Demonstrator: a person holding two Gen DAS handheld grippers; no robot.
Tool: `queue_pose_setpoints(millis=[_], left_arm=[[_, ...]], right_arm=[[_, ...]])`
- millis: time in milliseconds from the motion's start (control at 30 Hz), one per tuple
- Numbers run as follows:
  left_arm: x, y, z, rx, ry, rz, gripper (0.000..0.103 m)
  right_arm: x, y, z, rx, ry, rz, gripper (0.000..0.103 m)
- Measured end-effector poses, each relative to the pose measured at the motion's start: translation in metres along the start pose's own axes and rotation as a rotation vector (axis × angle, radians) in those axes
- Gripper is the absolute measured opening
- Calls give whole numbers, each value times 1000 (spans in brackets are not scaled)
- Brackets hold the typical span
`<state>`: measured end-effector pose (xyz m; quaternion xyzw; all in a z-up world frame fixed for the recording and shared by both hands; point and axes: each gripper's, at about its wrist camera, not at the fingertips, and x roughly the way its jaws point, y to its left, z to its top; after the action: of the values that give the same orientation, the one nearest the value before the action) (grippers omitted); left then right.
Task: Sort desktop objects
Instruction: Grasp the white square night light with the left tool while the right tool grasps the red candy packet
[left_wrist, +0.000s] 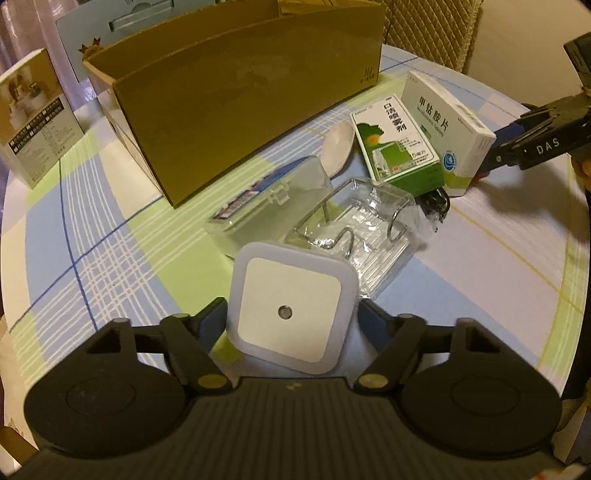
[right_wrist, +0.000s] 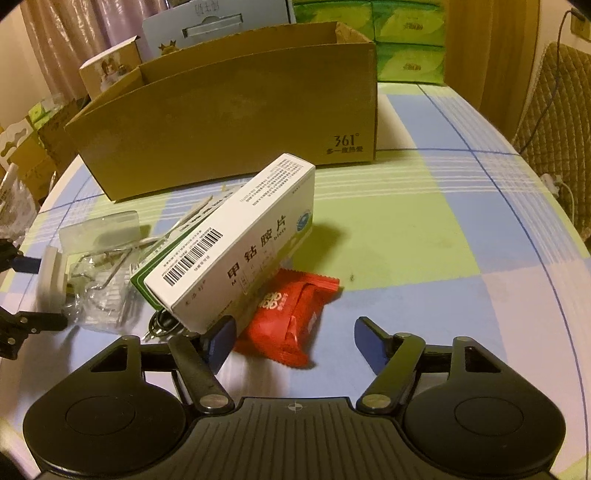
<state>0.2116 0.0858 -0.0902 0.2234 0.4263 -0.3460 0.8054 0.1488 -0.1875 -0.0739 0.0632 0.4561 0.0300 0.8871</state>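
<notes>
So the left gripper (left_wrist: 291, 314) is pinching a square white night light (left_wrist: 291, 314) just above the checked tablecloth (left_wrist: 110, 236), right in front of a clear plastic pack (left_wrist: 362, 229) and the brown cardboard box (left_wrist: 251, 110). Meanwhile the right gripper (right_wrist: 295, 341) is spread wide, holding nothing, with a red snack packet (right_wrist: 291, 321) between its fingers and a white medicine box (right_wrist: 240, 243) leaning just beside its left finger.

white square night light (left_wrist: 291, 314) upright, white medicine box (right_wrist: 240, 243) tilted, red packet (right_wrist: 291, 325) flat

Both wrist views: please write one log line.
left gripper: shut on white square night light | right gripper: open by red snack packet
</notes>
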Motion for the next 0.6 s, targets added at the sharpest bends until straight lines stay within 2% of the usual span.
queue_pose_setpoints(millis=[67, 233, 300, 333, 367, 600], left_arm=[[1, -1, -1, -14, 9, 6, 64], [-2, -6, -2, -79, 25, 25, 63], [-4, -10, -2, -101, 35, 37, 63], [-5, -11, -2, -113, 38, 38, 63], [-6, -13, -2, -125, 41, 41, 63], [-18, -36, 1, -146, 85, 50, 63]], right_arm=[[4, 1, 2, -6, 2, -12, 61], [10, 7, 4, -45, 0, -37, 54], [11, 10, 4, -67, 1, -55, 44], [11, 11, 3, -78, 2, -61, 35], [10, 12, 3, -89, 4, -65, 32], [-6, 4, -10, -77, 20, -54, 28]])
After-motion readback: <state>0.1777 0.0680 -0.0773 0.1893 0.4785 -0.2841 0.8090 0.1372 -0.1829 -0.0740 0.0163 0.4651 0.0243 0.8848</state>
